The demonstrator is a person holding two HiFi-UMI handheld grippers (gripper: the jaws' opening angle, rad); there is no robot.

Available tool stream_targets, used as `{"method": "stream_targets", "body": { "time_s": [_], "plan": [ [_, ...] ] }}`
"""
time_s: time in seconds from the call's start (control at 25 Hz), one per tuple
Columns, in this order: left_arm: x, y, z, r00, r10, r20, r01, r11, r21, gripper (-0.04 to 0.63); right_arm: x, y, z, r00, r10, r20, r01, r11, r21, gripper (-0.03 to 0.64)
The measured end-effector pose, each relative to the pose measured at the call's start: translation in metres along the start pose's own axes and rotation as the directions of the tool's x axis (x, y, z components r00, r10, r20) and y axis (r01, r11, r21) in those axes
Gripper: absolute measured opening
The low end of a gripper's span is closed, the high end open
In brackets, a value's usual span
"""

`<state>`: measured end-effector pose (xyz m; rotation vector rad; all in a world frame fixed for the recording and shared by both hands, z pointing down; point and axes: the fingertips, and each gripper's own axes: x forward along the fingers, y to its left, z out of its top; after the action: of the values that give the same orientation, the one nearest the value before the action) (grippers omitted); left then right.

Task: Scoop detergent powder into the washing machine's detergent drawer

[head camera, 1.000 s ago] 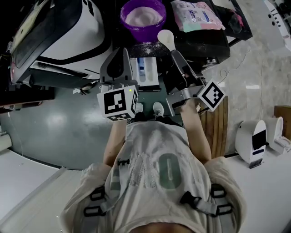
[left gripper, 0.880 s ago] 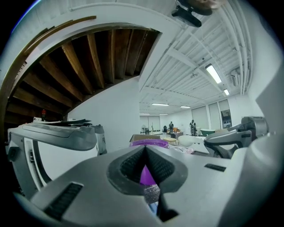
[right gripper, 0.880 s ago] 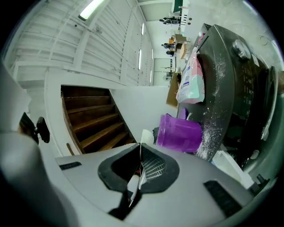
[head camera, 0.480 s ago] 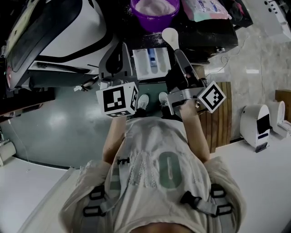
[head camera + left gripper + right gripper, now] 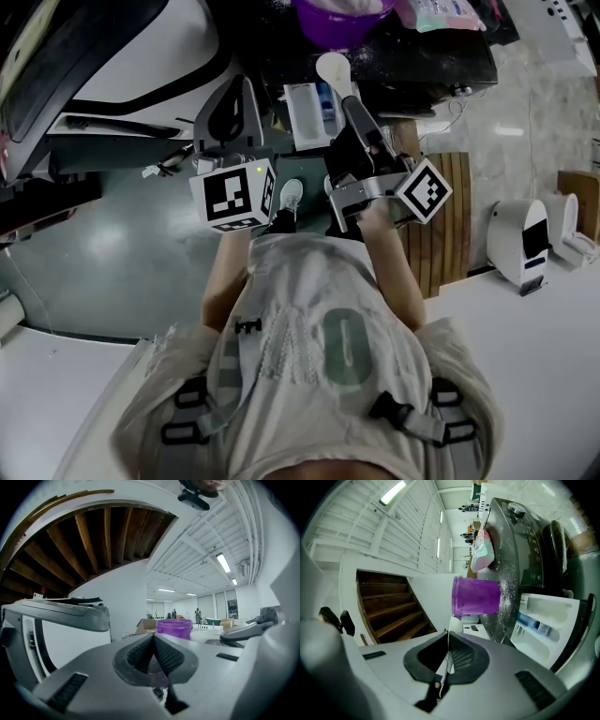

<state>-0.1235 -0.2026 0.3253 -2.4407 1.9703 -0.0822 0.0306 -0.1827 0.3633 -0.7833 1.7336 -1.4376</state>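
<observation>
The powder sits in the purple tub (image 5: 333,21) on the washer (image 5: 525,550), and the drawer (image 5: 305,103) stands open just below; whether any powder has reached it cannot be told. The spoon (image 5: 333,67) hangs between tub and drawer, its handle clenched in the right gripper's (image 5: 448,641) jaws and its load unclear, so tipping it in seems to be the step left. The left gripper (image 5: 153,639), beside the drawer, has its jaws pressed together on nothing.

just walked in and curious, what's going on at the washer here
A person is dosing detergent with two handheld grippers. The right gripper is shut on a white scoop by its handle, its bowl between the purple powder tub and the open detergent drawer. The left gripper is shut on nothing, beside the drawer.
</observation>
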Motion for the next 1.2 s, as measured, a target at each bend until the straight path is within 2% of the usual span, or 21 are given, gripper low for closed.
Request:
{"method": "stream_targets", "body": {
  "time_s": [0.4,0.96,1.2],
  "plan": [
    [-0.006,0.002,-0.016,1.0,0.016,-0.012,-0.016,1.0,-0.003,0.021,0.0,-0.015,-0.011,0.999,-0.03,-0.02,0.031,0.999,0.041,0.011],
    [-0.004,0.006,-0.022,0.999,0.034,-0.018,-0.034,0.999,-0.008,0.021,-0.006,-0.034,-0.026,0.994,-0.085,-0.07,0.088,0.995,0.04,0.011],
    [-0.006,0.012,-0.024,0.999,0.046,-0.027,-0.047,0.999,-0.009,0.021,-0.009,-0.057,-0.032,0.981,-0.168,-0.102,0.17,0.985,0.015,0.011]
  ]
}}
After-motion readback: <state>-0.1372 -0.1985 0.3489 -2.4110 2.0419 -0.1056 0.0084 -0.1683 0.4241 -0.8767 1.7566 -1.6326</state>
